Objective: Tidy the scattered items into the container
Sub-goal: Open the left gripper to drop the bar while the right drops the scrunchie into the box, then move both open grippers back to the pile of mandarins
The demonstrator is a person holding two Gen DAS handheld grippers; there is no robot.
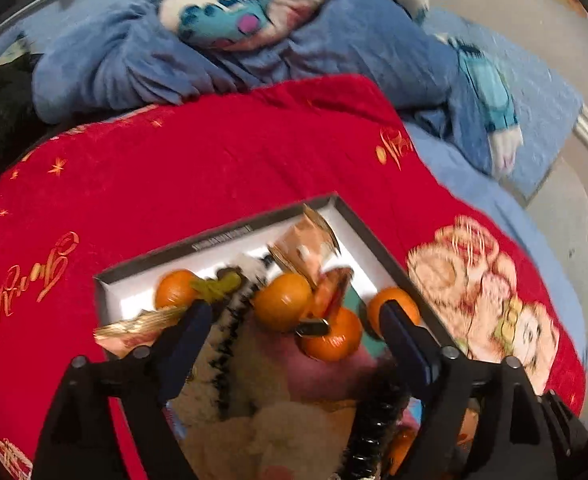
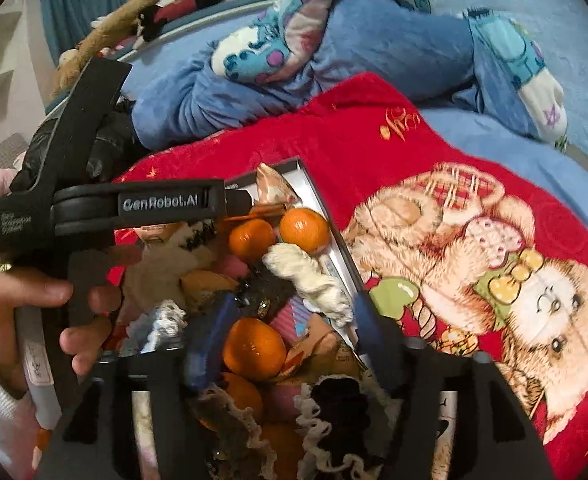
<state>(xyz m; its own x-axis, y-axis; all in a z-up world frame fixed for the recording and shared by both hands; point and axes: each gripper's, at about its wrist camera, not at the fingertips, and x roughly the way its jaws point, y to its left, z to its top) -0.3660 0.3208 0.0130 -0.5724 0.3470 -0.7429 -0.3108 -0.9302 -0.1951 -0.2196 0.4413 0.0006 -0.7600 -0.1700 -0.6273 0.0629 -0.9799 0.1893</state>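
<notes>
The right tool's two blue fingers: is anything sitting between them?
Yes: in the right wrist view an orange in the box shows between the open right tool's fingers, untouched.

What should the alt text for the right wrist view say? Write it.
The open right gripper hangs over a box crammed with oranges, socks and wrappers on a red blanket; a hand holds the left gripper beside it.

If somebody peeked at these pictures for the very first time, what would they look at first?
Probably the bright red blanket with a teddy bear picture, spread over the bed. On it sits a dark-rimmed box stuffed with shiny orange mandarins, snack packets and fluffy bits of cloth. Both the left gripper and the right gripper hover open right over the box, and behind them lies a rumpled blue blanket.
</notes>
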